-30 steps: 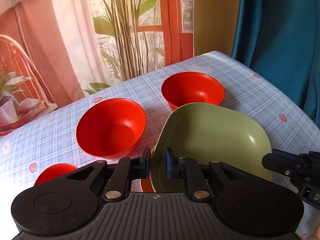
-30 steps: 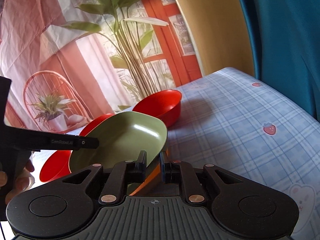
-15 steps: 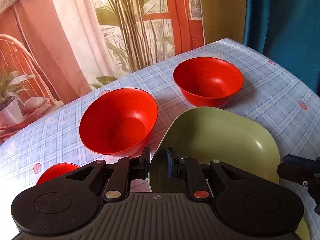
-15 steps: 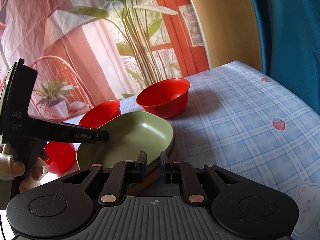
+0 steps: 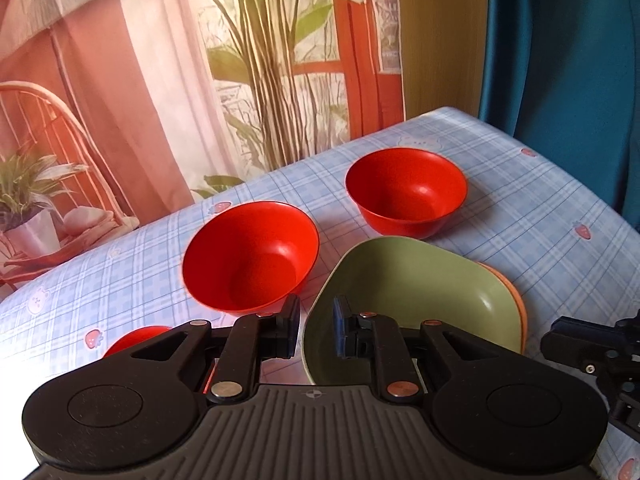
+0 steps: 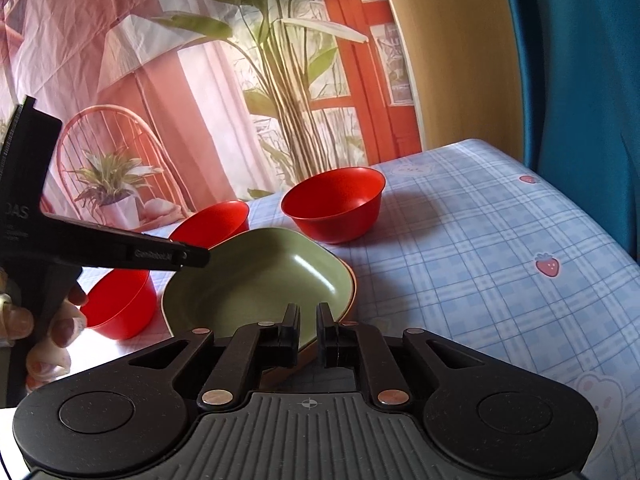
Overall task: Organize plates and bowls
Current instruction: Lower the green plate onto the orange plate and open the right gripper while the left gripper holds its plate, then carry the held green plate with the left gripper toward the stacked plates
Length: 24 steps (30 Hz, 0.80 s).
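A green square plate (image 5: 416,292) lies stacked on an orange plate (image 5: 516,300) on the checked tablecloth; both show in the right wrist view, green (image 6: 256,284) on orange (image 6: 352,292). My left gripper (image 5: 316,330) straddles the green plate's left rim with a gap between its fingers, slightly open. My right gripper (image 6: 308,334) sits at the plates' near right edge, its fingers narrowly apart with the rim between them. Three red bowls stand around: far (image 5: 406,192), middle (image 5: 250,254), near left (image 5: 136,338).
The table (image 6: 500,248) has a blue checked cloth with strawberry prints; its right edge meets a teal curtain (image 6: 580,80). A printed backdrop (image 5: 200,80) hangs behind the far edge. The left gripper's body and the hand holding it (image 6: 52,256) fill the left of the right wrist view.
The plates came down from a tilted lift onto the table. Both grippers' fingers have widened slightly and drawn back a little from the plates.
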Available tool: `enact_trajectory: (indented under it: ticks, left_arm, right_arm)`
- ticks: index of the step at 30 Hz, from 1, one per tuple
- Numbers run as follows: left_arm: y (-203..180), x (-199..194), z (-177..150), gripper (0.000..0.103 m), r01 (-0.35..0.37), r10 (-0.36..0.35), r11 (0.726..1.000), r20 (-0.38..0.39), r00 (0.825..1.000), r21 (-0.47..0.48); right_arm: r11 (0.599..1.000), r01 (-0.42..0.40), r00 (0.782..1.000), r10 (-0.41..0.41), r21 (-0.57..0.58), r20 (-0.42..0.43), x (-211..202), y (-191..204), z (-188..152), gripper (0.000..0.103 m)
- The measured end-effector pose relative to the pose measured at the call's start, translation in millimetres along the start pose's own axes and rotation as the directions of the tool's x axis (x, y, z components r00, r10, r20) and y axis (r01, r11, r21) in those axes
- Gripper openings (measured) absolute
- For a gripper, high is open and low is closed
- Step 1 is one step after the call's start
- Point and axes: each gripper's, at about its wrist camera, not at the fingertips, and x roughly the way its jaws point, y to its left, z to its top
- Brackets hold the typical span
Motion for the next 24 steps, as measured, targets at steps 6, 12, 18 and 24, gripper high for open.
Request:
enact_trajectory:
  ticks: [6, 12, 18, 24]
  left_arm:
    - [-1.2, -33.9, -24.3, 0.019, 0.056, -0.057, 0.996, -0.012, 0.998, -0.065]
    - [-5.4, -49.8, -64.9, 0.019, 0.088, -0.094, 0.989, -0.048, 0.994, -0.123]
    - [-5.7, -52.1, -97.2, 0.019, 0.069, -0.085, 0.982, -0.083, 0.993, -0.175]
    - [-7.2, -59.6, -112.2, 0.023, 0.076, -0.093, 0.973, -0.073, 0.993, -0.217]
  right_arm:
    - [0.999, 0.005, 1.000, -0.005, -0.040, -0.019, -14.2, 8.4, -5.5, 0.013]
    - [0.998, 0.021, 0.997, -0.026, -0.062, -0.069, -25.8, 10.5, -23.4, 0.015]
    - [0.996, 0.035, 0.992, -0.045, -0.083, -0.114, -36.7, 11.8, -43.4, 0.016]
    - [0.997, 0.039, 0.990, -0.049, -0.074, -0.133, -42.8, 10.4, -49.9, 0.017]
